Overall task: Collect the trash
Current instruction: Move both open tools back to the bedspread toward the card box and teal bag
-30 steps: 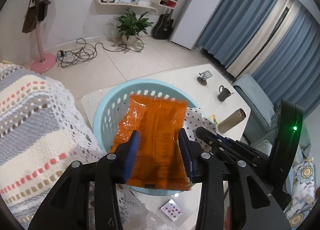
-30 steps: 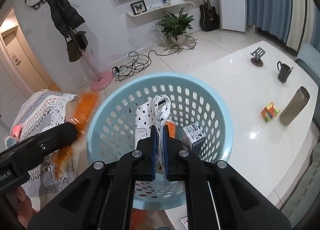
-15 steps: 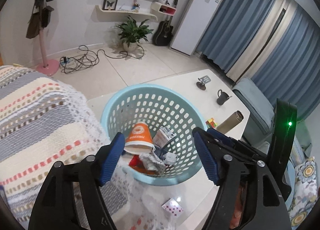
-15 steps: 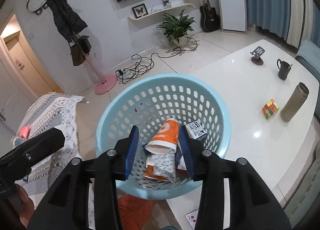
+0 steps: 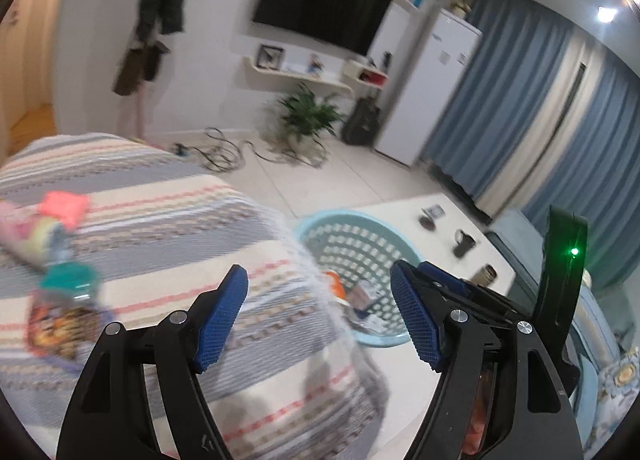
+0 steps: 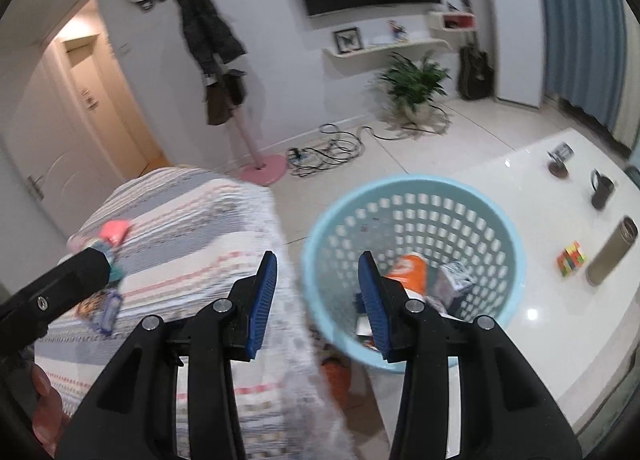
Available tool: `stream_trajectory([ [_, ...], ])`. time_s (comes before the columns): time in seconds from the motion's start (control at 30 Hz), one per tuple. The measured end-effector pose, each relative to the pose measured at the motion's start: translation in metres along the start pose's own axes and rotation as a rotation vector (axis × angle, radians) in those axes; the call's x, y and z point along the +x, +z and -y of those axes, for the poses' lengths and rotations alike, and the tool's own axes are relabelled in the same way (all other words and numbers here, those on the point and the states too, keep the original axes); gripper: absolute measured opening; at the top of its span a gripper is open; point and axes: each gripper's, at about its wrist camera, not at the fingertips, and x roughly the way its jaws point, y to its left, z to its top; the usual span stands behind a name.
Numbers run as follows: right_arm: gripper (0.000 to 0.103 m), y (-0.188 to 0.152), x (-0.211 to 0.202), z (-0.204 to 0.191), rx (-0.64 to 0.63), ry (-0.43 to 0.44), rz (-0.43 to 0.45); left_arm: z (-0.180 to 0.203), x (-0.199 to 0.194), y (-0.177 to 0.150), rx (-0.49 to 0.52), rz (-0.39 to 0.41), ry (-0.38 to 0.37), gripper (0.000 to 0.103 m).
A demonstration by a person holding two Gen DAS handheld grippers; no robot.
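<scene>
Both my grippers spread wide, holding nothing

My left gripper (image 5: 320, 316) hangs over the striped blanket (image 5: 152, 220); my right gripper (image 6: 316, 296) straddles the blue basket (image 6: 412, 188) rim; orange cup (image 6: 408, 272) and other trash lie inside, on the white table (image 6: 560, 340).

We can't read a thing here: the print on the orange cup (image 6: 410, 272) in the basket (image 6: 412, 188) at one o'clock is blurred.

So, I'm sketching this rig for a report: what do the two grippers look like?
Both are black plastic. The left gripper and right gripper each have two fingers with blue ribbed pads and silver screws. The other gripper's body shows a green light.
</scene>
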Motion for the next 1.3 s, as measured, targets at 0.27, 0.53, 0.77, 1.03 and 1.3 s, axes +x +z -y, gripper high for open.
stream_trajectory([
  [0.27,0.045,-0.012,0.003,-0.059,-0.076,0.063,-0.011,-0.063,-0.054,-0.032,-0.066,0.077,0.278,0.082],
  [0.53,0.045,-0.034,0.028,-0.105,-0.123,0.118,-0.092,-0.096,-0.028,-0.051,-0.085,-0.075,0.401,0.082],
  [0.77,0.045,-0.035,0.03,-0.123,-0.172,0.117,-0.104,-0.098,0.0,-0.046,-0.014,-0.137,0.573,0.079],
  [1.03,0.045,-0.034,0.04,-0.146,-0.222,0.148,-0.129,-0.153,-0.046,-0.057,-0.122,-0.128,0.567,0.073],
  [1.3,0.045,-0.037,0.045,-0.194,-0.305,0.199,-0.144,-0.23,-0.102,-0.061,-0.269,-0.076,0.644,0.071],
])
